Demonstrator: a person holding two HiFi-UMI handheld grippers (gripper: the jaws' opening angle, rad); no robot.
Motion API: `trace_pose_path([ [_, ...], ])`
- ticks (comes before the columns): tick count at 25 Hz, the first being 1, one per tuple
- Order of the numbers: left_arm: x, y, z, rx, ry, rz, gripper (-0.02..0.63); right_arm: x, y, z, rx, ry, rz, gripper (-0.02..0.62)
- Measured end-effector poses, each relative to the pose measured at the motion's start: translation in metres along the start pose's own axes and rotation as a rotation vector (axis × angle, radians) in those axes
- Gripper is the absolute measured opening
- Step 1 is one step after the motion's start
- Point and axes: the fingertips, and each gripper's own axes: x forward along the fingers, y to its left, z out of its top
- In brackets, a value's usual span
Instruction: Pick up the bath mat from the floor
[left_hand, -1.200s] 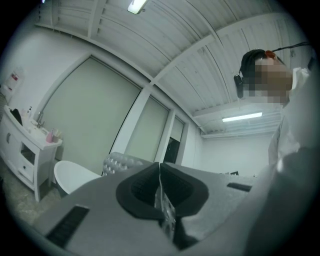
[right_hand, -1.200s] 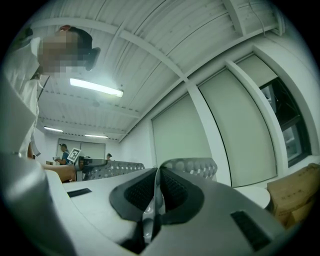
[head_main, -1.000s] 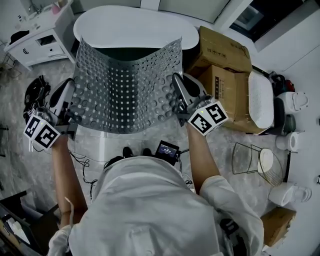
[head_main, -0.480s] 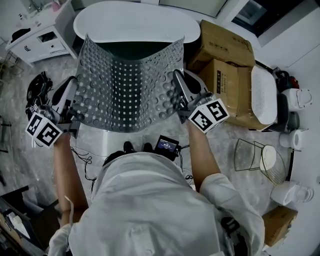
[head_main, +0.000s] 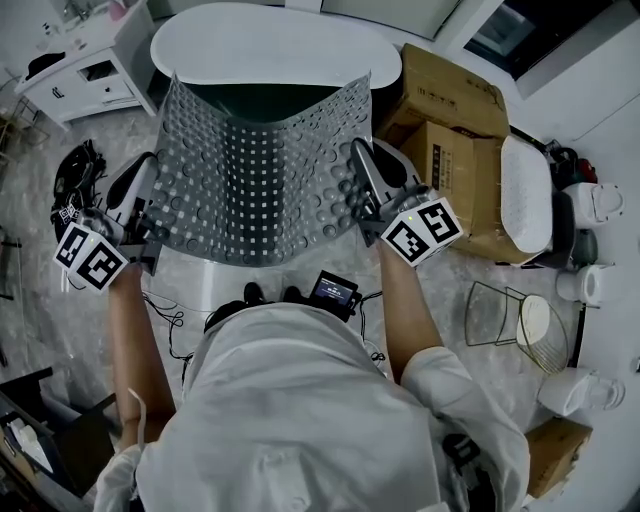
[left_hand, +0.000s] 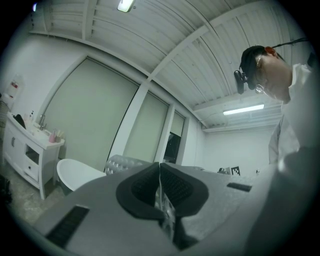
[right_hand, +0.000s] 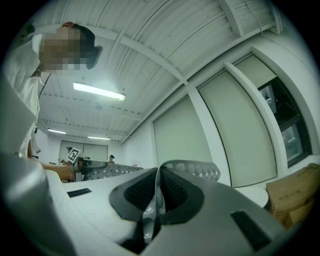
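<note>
The grey bath mat (head_main: 255, 170), perforated and studded with round bumps, hangs spread in the air between both grippers, above the floor and in front of the bathtub. My left gripper (head_main: 147, 200) is shut on the mat's left edge, and its view shows a thin strip of mat (left_hand: 161, 200) pinched between the black pads. The right gripper (head_main: 353, 160) is shut on the mat's right edge; the right gripper view shows the mat (right_hand: 197, 171) curving away past the closed jaws. Both marker cubes face the head camera.
A white bathtub (head_main: 270, 45) stands just beyond the mat. Cardboard boxes (head_main: 450, 110) sit at the right, a white cabinet (head_main: 80, 80) at the far left. A wire basket (head_main: 510, 320) and white fixtures line the right side. A small screen device (head_main: 333, 290) and cables lie by the person's feet.
</note>
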Motion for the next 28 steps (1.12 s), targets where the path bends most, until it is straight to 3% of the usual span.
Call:
trace_pose_path([
  [28, -0.0016, -0.005, 0.0023, -0.057, -0.02, -0.021, 0.011, 0.0006, 0.0044, 0.0039, 0.036, -0.022, 0.023, 0.04],
])
